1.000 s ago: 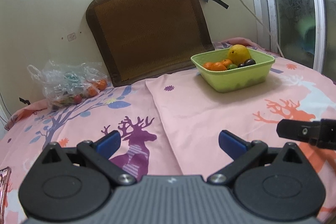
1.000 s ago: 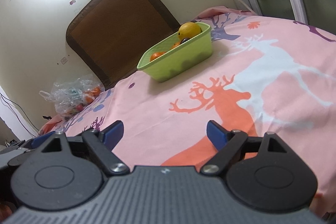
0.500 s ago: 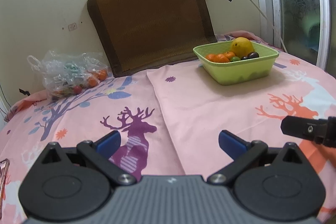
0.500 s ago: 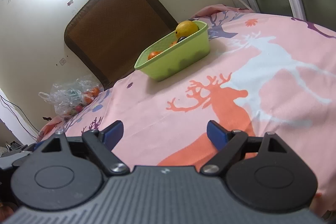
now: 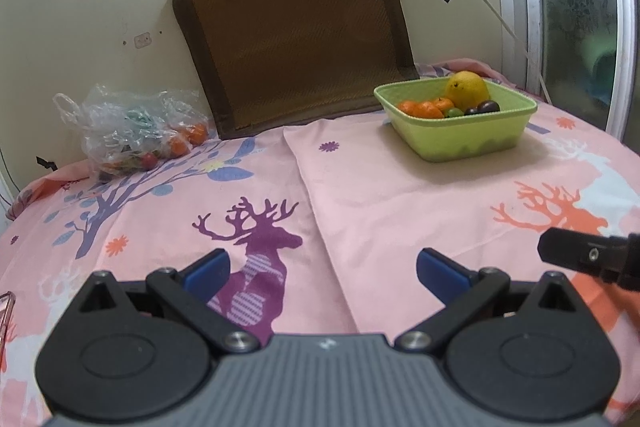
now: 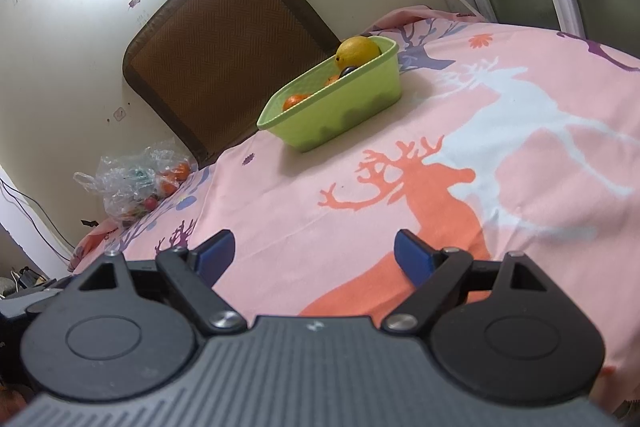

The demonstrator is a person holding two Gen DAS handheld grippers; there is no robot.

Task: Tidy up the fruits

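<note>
1. Nearest in, the left gripper [image 5: 322, 269] has its jaws spread wide and empty, blue pads [image 5: 208, 269] hanging over the purple deer print, nothing between them.
2. The right gripper [image 6: 314, 253] is the same story: jaws released, nothing held, poised over the orange deer on the pink printed bedsheet [image 6: 460, 163]. Its black tip also shows at the right edge of the left wrist view.
3. Straight ahead of both pairs of jaws there is bare, soft sheet and plenty of open room to travel; a fold line runs forward just right of the left jaws.
4. Farther on, ahead and right of the left jaws, sits the lime-green square plastic basket [image 5: 460, 141], already holding a large yellow citrus [image 5: 467, 90], small orange tangerines [image 5: 422, 109], a dark plum and something green.
5. Far ahead and left of the left jaws, against the wall, lies the crinkled clear plastic bag [image 5: 132, 131] with more orange and red fruit inside. By my read that bag is the work left; the basket is partly filled.
6. At the very back, the brown woven mat [image 5: 296, 27] leans on the wall. The bed edge drops off left of the bag, and the window frame closes in on the right beyond the basket.
</note>
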